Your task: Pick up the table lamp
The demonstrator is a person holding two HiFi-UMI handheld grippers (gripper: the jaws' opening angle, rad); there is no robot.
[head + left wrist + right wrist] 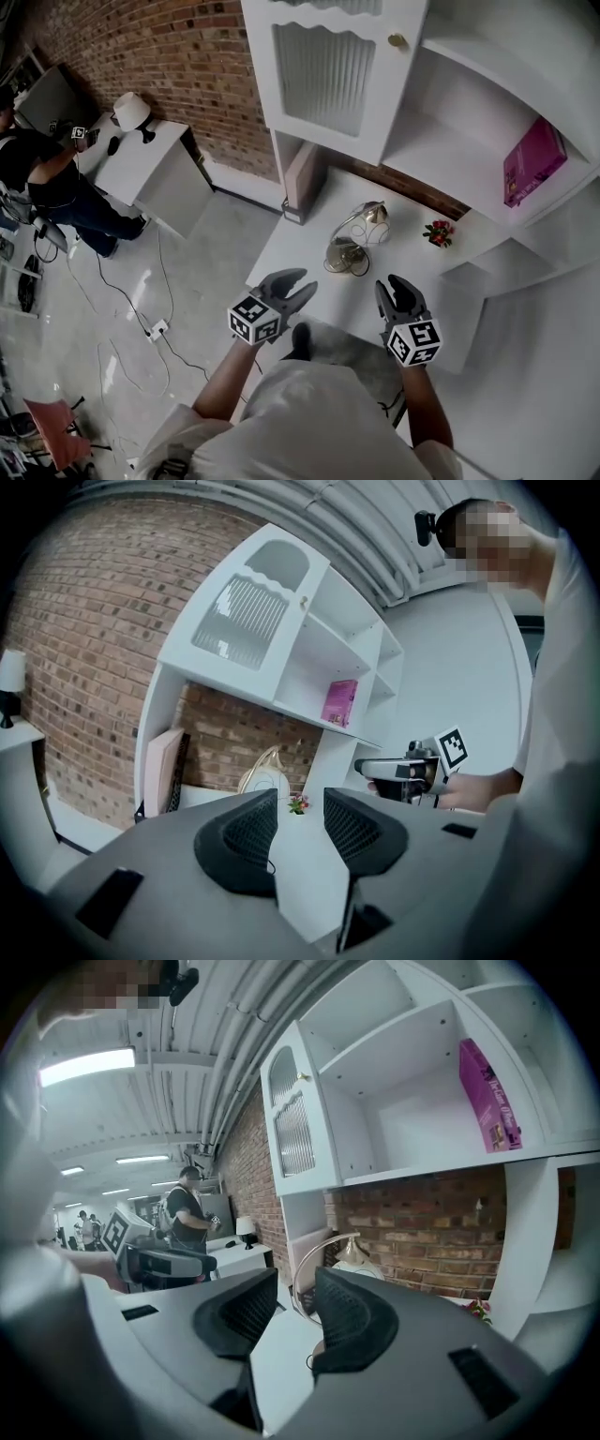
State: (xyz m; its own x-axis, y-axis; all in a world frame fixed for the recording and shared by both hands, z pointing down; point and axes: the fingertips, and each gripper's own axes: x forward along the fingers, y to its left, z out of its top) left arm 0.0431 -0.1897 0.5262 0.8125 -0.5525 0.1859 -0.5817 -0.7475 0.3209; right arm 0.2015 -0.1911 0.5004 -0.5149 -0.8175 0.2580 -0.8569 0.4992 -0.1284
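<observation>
**Table lamp on white desk: both claws released, nothing held**

Item: table lamp (pixel 357 238), with a round base, an arched metal hoop and a small bell shade. It stands on the white desk (pixel 298 246) under the shelf unit (pixel 441 122), near the brick back wall. This leaves its front and both flanks free to reach.

Neighbours: a small flower posy (pixel 438 232) sits just beside the lamp, on its right in the head view. A pink book (pixel 534 161) leans on a shelf above, well apart. A thin cord appears to trail from the lamp's base. A second lamp (pixel 131 111) stands on a far table beside a person (pixel 47 178) and is no part of the job.

Left gripper (pixel 292 281): jaws apart and empty. It is held at the desk's front edge, short of the lamp.

Right gripper (pixel 395 285): jaws apart and empty, level with its partner and also short of the lamp.

Judgement: this is the approach stage. The claws flank the lamp, one to each side, probably so that one takes the hoop or base while the other steadies it. The slim hoop may slip, and the cord may snag.
</observation>
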